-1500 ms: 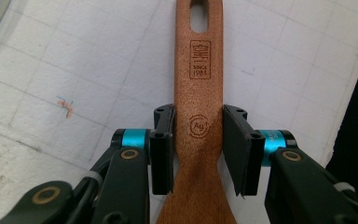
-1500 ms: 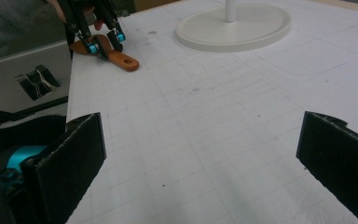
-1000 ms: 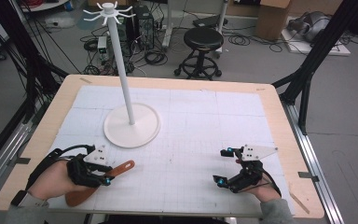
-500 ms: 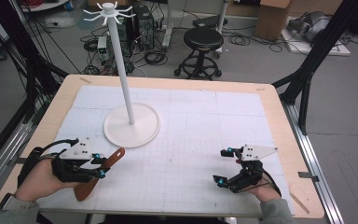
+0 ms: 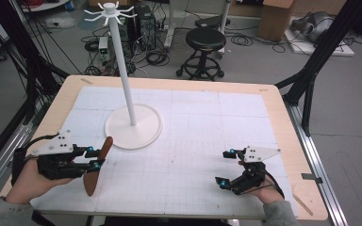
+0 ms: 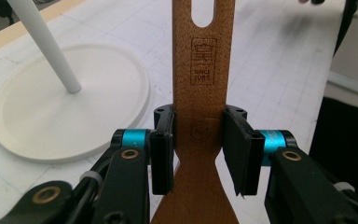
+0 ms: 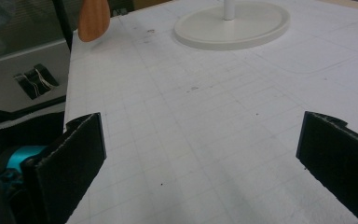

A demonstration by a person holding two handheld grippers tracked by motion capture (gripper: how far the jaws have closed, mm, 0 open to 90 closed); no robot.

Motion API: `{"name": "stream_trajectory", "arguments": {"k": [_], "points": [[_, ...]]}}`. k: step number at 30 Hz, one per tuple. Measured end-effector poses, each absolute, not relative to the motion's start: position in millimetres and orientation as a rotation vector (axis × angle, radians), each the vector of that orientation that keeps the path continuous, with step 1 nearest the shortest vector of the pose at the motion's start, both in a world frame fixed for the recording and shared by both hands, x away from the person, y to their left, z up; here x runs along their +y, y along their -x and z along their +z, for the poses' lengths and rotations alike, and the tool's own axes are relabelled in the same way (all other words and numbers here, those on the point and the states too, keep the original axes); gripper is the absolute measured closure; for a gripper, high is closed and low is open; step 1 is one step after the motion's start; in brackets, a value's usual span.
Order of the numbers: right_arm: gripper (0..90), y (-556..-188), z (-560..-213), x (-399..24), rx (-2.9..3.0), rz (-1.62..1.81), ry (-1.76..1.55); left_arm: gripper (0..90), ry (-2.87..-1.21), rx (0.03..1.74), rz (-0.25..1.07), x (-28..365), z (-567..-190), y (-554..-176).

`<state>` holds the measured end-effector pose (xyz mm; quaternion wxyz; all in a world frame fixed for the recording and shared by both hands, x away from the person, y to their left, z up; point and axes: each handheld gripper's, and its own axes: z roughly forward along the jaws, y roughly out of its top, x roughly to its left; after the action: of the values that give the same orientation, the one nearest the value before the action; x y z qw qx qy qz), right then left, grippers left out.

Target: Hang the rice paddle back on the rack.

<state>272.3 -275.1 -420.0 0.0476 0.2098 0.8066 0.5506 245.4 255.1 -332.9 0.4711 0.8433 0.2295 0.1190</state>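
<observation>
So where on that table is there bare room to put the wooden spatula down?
The widest bare patch is the white gridded mat between the left gripper, shut on the wooden spatula, and the open right gripper. The mat's far right, beyond the stand's round base, is bare too. Near that base it is crowded.

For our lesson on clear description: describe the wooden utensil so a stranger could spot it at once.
Start at the white stand with its tall pole on the table. Nearer the person, to its left, the left hand-held gripper clamps a wooden spatula by its flat handle. It is the one brown wooden thing there, with a hanging slot and a stamped mark.
</observation>
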Motion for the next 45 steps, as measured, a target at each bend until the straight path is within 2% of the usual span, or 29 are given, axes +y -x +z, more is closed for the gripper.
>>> {"name": "stream_trajectory", "arguments": {"k": [11,15,21,26,38,45], "points": [[0.0,-271,-419,-276,2.461,1.685,-0.645,65.1,-1.960,0.579,0.293,267,-335,-248],[0.0,-271,-419,-275,2.454,1.686,-0.638,65.1,-1.933,0.583,0.330,270,-336,-247],[0.0,-271,-419,-275,2.458,1.688,-0.643,65.1,-1.820,0.571,0.356,274,-330,-244],[0.0,-272,-420,-274,2.460,1.682,-0.640,65.1,-1.798,0.580,0.467,270,-327,-242],[0.0,-272,-419,-274,2.457,1.690,-0.638,65.1,-1.736,0.571,0.397,273,-307,-257],[0.0,-272,-421,-272,2.471,1.680,-0.631,65.1,-1.708,0.568,0.410,283,-291,-266]]}}
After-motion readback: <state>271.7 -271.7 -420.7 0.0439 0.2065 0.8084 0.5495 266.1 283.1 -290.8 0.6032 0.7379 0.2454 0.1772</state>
